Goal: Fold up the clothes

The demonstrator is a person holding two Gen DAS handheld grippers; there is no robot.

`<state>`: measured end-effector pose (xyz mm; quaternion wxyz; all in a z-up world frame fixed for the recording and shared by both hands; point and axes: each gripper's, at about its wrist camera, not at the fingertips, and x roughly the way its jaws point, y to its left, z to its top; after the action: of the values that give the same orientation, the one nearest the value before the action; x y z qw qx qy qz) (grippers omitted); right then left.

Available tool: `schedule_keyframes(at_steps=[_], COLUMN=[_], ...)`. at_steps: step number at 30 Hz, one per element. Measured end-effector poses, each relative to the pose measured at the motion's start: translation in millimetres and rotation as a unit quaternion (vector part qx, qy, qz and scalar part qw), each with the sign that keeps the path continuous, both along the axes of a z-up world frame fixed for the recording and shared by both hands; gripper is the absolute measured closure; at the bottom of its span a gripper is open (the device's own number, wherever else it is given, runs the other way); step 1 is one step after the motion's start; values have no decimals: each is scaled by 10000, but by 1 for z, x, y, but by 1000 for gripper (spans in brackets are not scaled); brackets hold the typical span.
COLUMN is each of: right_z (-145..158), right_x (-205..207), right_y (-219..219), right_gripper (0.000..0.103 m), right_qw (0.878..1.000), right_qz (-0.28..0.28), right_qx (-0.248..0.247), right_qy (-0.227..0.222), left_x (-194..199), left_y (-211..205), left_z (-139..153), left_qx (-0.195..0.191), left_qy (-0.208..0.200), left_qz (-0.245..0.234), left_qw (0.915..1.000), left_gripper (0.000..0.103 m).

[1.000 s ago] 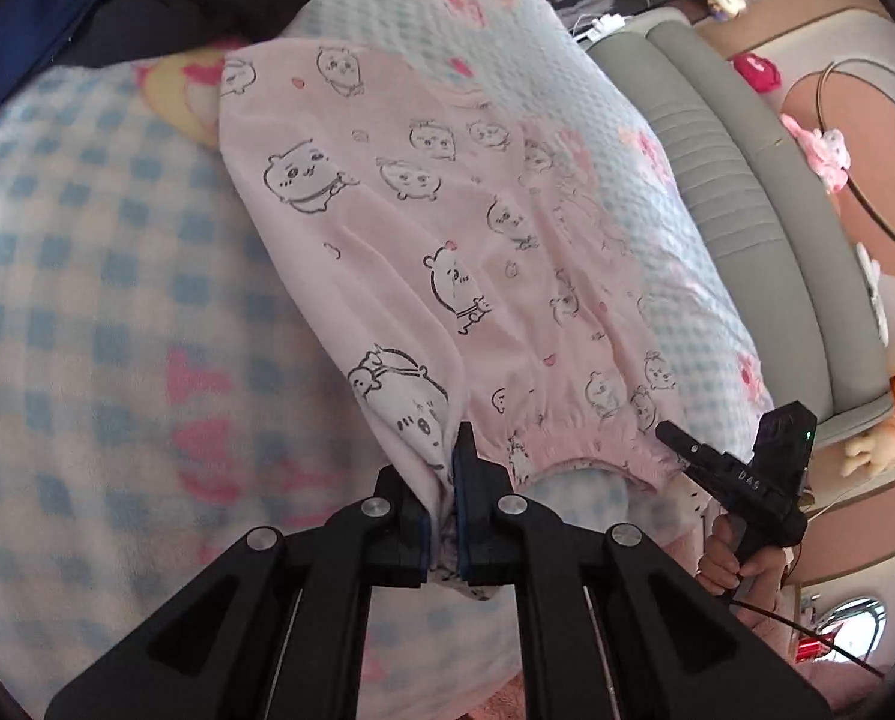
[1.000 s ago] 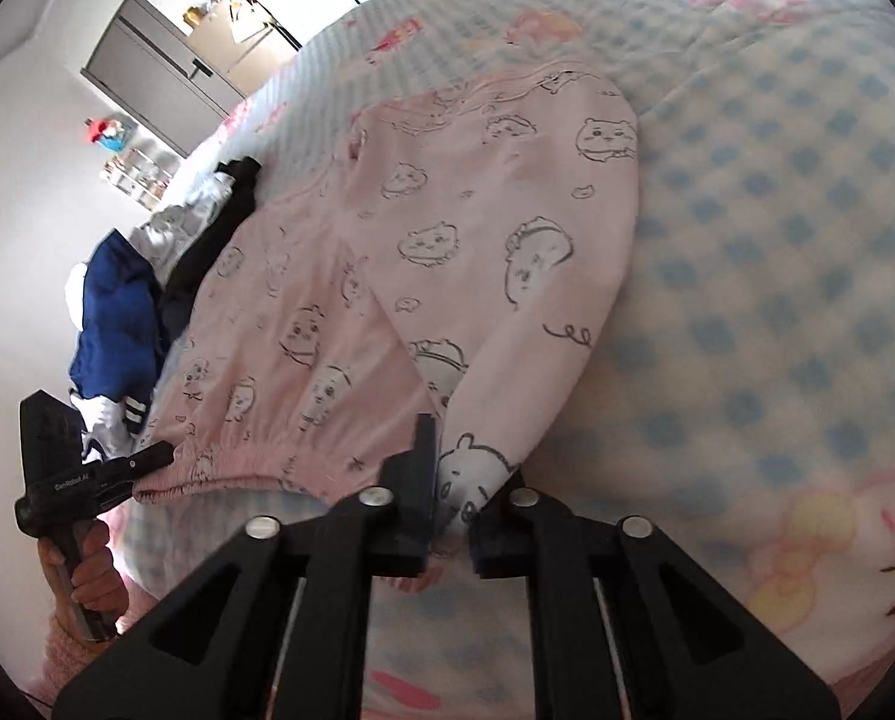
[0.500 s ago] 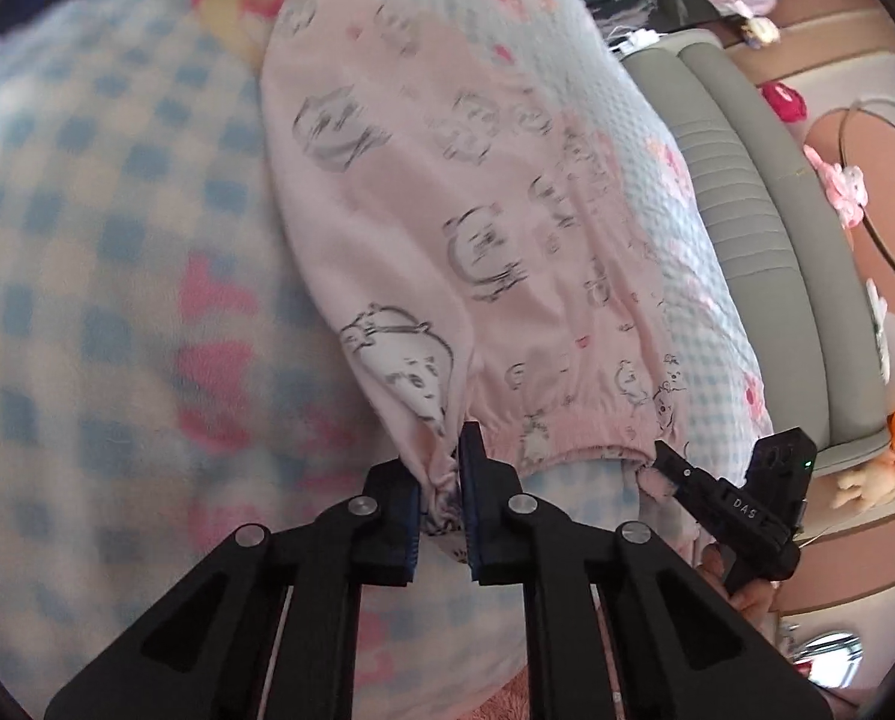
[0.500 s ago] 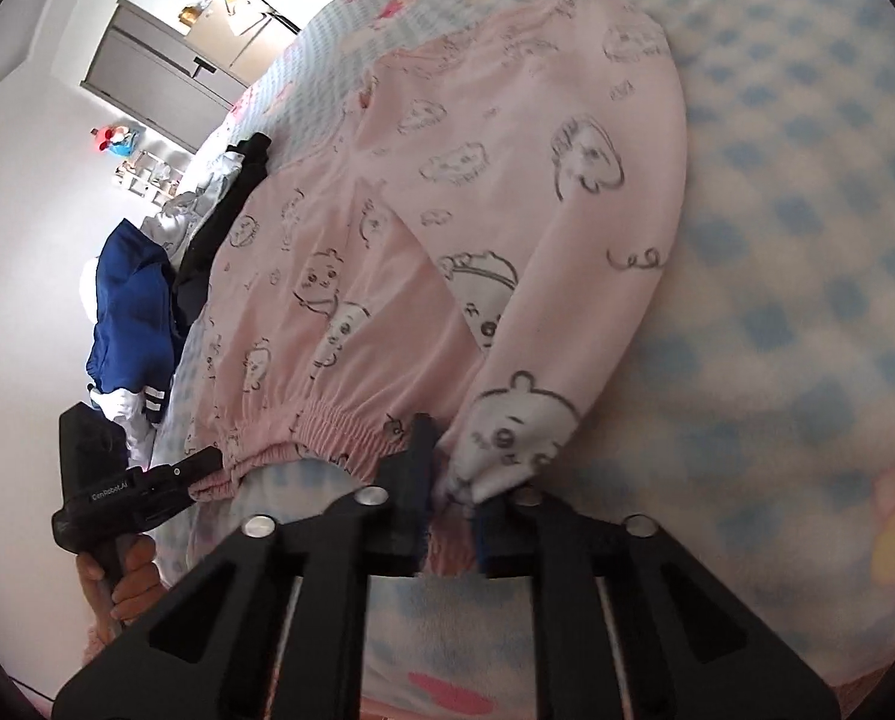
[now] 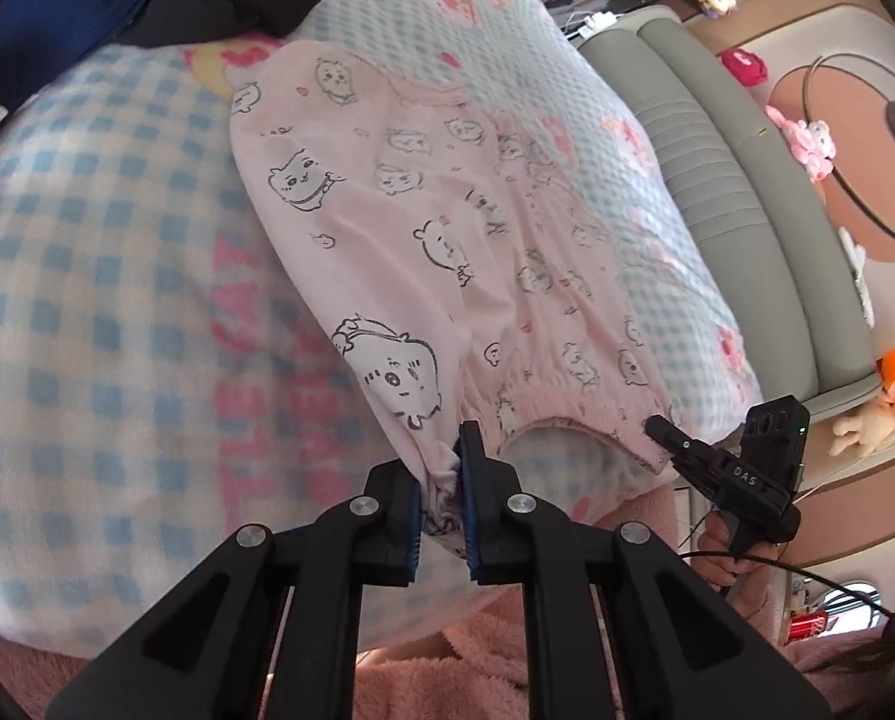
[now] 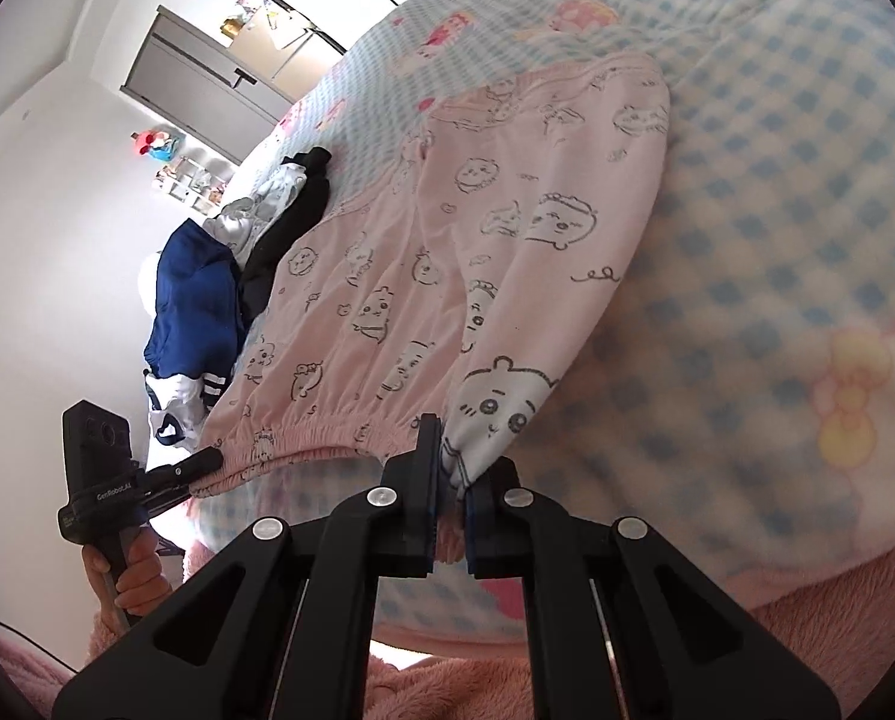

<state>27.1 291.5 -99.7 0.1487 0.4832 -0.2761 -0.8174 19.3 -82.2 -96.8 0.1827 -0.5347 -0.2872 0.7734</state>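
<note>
Both grippers pinch the hem corners of the pink top (image 5: 447, 252) spread on the bed (image 5: 87, 240).
Left gripper (image 5: 441, 483) and right gripper (image 6: 450, 489) jaws clamp bunched fabric; uneven pulling could slip a corner free or skew the fold.

left wrist: close, downward | right wrist: same | shared: pink garment (image 5: 447, 228)

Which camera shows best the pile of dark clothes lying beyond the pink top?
The right wrist view: the pile of dark clothes shows whole there, navy, black and white pieces on the bed. The left wrist view crops it at the top-left frame edge.
</note>
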Motion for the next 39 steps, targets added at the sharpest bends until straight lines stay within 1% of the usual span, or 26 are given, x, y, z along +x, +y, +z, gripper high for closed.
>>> schedule_keyframes(at_steps=[2,3,5,6,7,8,9,11,12,15,17,18,20,22,23,24,27,28,29,32,34,35,36,37,38,39], right_z=[-6,-9,-16,-21,-26,-29,-29,-18,-9,19,28,32,27,14,8,4,-6,-7,0,33,57,68,74,80,81,79], right_x=[3,3,4,3,1,-1,-2,-1,0,0,-9,-14,-28,-40,-45,-48,-55,-58,-64,-91,-113,-124,-136,-148,-161,-171], right_y=[1,1,1,1,0,0,0,4,6,12,13,13,6,-4,-8,-8,-10,-10,-8,-17,-34,-43,-53,-64,-75,-87], right_gripper=[98,98,98,95,95,93,93,91,88,85,85,85,85,85,85,85,85,85,85,85,84,80,77,76,76,76], right_qw=[9999,9998,9985,9969,9951,9940,9940,9947,9942,9899,9886,9881,9880,9866,9854,9830,9742,9718,9728,9742,9713,9692,9673,9650,9627,9608], right_qz=[0,16,40,33,30,36,31,25,15,-41,-48,-45,35,232,321,374,533,588,661,1022,1296,1430,1557,1679,1777,1866], right_qx=[32,87,401,603,780,841,828,860,984,1416,1492,1522,1533,1613,1670,1793,2160,2246,2190,2010,1952,1917,1868,1826,1820,1827], right_qy=[-129,-203,-382,-499,-612,-698,-711,-569,-426,4,170,233,181,16,-65,-141,-369,-419,-354,52,412,585,726,856,923,928], left_x=[2,2,-3,-7,-9,-10,-10,-8,-8,-12,-19,-25,-37,-44,-44,-43,-40,-43,-47,-73,-95,-107,-119,-130,-140,-153], left_y=[-1,-1,3,4,4,4,2,-5,-9,-17,-15,-11,-3,4,5,2,-19,-30,-41,-78,-98,-106,-114,-121,-128,-132], left_z=[-8,-13,-25,-34,-39,-40,-39,-25,-18,-5,-3,-7,-17,-37,-43,-43,-30,-24,-19,-7,-7,-9,-11,-13,-17,-22], left_qx=[27,-26,-95,-139,-195,-248,-297,-365,-399,-430,-433,-458,-540,-939,-1187,-1276,-1036,-984,-916,-589,-582,-472,-362,-246,-124,-82], left_qy=[-151,-238,-487,-691,-811,-845,-839,-566,-429,-98,42,-13,-167,-604,-721,-720,-521,-417,-320,-106,-24,11,46,68,34,-13], left_qz=[-59,-106,-202,-208,-237,-244,-240,-161,-121,1,21,8,-30,-141,-184,-198,-97,34,173,666,977,1114,1251,1378,1479,1577], left_qw=[9999,9997,9986,9973,9962,9958,9957,9976,9982,9990,9991,9989,9984,9936,9901,9890,9932,9943,9951,9960,9935,9927,9915,9901,9889,9875], left_gripper=[92,92,89,88,88,86,84,82,82,81,81,81,81,81,81,81,80,77,74,73,73,73,73,73,73,73])
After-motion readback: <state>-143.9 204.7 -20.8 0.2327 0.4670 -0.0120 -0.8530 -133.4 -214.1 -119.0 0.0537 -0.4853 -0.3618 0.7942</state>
